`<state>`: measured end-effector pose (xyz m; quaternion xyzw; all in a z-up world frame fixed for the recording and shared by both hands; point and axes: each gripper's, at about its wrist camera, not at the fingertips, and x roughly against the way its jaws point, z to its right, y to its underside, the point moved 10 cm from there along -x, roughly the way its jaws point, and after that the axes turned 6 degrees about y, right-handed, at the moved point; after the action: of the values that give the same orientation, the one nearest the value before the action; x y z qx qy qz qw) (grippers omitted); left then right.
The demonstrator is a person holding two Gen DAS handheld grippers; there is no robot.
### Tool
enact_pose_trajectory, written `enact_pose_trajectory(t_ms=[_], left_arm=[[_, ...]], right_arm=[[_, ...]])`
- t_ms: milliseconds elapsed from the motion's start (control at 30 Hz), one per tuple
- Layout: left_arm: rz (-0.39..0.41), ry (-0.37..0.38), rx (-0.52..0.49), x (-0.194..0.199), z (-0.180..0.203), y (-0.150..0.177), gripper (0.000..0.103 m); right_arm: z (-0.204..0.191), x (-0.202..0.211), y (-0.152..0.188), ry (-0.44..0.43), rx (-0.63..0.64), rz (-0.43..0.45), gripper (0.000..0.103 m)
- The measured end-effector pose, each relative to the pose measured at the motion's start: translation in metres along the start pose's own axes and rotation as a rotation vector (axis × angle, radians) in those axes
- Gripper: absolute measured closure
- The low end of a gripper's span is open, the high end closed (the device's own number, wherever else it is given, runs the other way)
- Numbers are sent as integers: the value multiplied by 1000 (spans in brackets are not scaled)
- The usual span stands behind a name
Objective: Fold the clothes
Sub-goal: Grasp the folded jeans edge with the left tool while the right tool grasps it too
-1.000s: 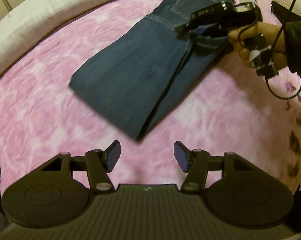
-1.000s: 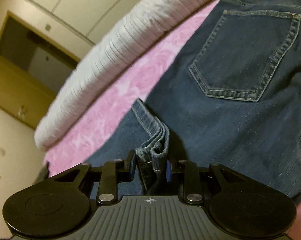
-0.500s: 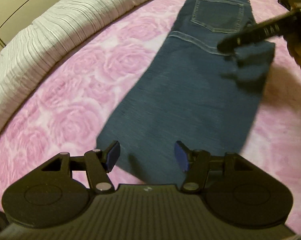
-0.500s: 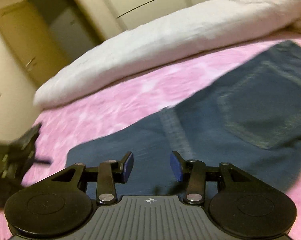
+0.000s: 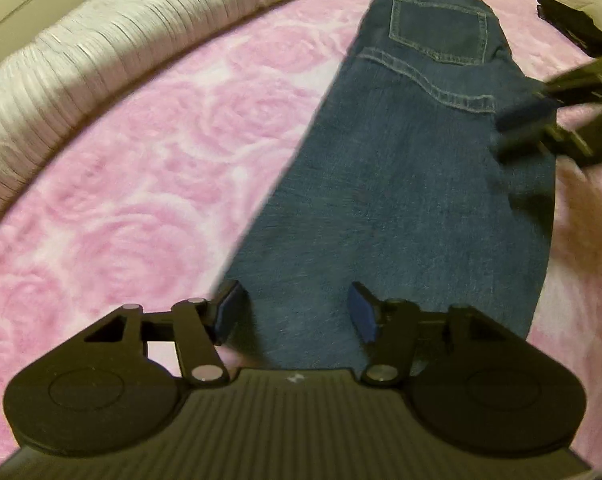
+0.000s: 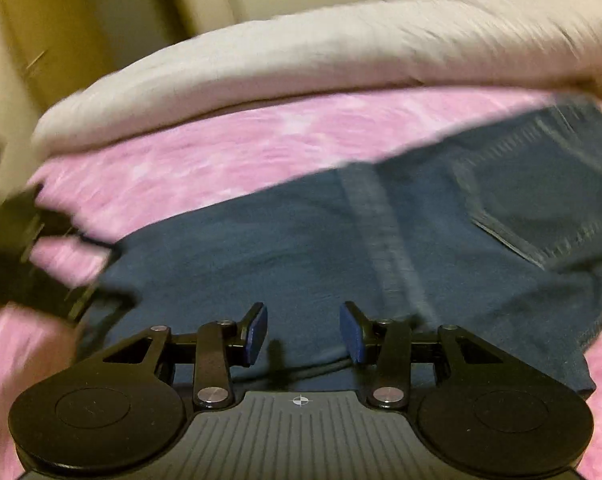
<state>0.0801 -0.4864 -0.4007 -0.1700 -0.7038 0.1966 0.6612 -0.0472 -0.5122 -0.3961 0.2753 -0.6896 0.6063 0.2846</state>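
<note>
While both views are pretty blurry, you can see the jeans (image 5: 401, 184) lying folded flat on the pink rose-print blanket (image 5: 149, 168), back pocket facing up at the far end. The left gripper (image 5: 293, 312) hangs just over the near edge of the denim, jaws spread wide with nothing between them. Same deal with the right gripper (image 6: 303, 334): jaws spread and empty, sitting low over the side of the jeans near the hem seam. A white ribbed duvet (image 5: 113, 40) runs along the far side of the bed, well apart from the jeans.
</note>
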Motion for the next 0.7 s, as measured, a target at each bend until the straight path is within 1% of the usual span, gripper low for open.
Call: enact_pose_trajectory(t_ms=[67,133,200,233,333,367,433,500,533,567,600,633,667,700], left_arm=[[15,-27,3,20,-15,7,47],[18,-60,-14,39,-27,18,45],[9,-100,-57,53,-36,31,42],[2,-116,-81,57,-37,39,41],[-19,-161,-150,68,-39,61,39],[-24,-162,-159,70,-38,68,39],[-23,-156,-181,73,-36,80,39],[-19,-155,-235,75,-31,88,39],[-16,-152,-298,74,-26,91,39],[-9,-155,-385,74,-19,92,38],[-2,-159,-478,73,-12,94,37],[7,-171,-601,69,-3,96,35],[12,-179,-693,64,3,97,35],[22,-185,-774,58,8,95,35]], right_arm=[[-24,10,3,8,67,-1,52],[-47,20,6,15,134,-2,37],[-77,24,13,18,214,-3,33],[-96,22,18,16,260,-3,32],[-136,5,24,79,337,-13,32],[-148,-2,25,101,370,-9,32],[-160,-24,33,180,475,-32,32],[-173,-45,41,259,580,-56,32],[-174,-53,46,307,628,-65,33],[-170,-58,52,355,676,-79,33],[-165,-58,53,384,689,-78,33],[-160,-57,55,413,700,-76,35],[-150,-56,55,461,694,-91,38],[-143,-53,56,474,686,-101,40]])
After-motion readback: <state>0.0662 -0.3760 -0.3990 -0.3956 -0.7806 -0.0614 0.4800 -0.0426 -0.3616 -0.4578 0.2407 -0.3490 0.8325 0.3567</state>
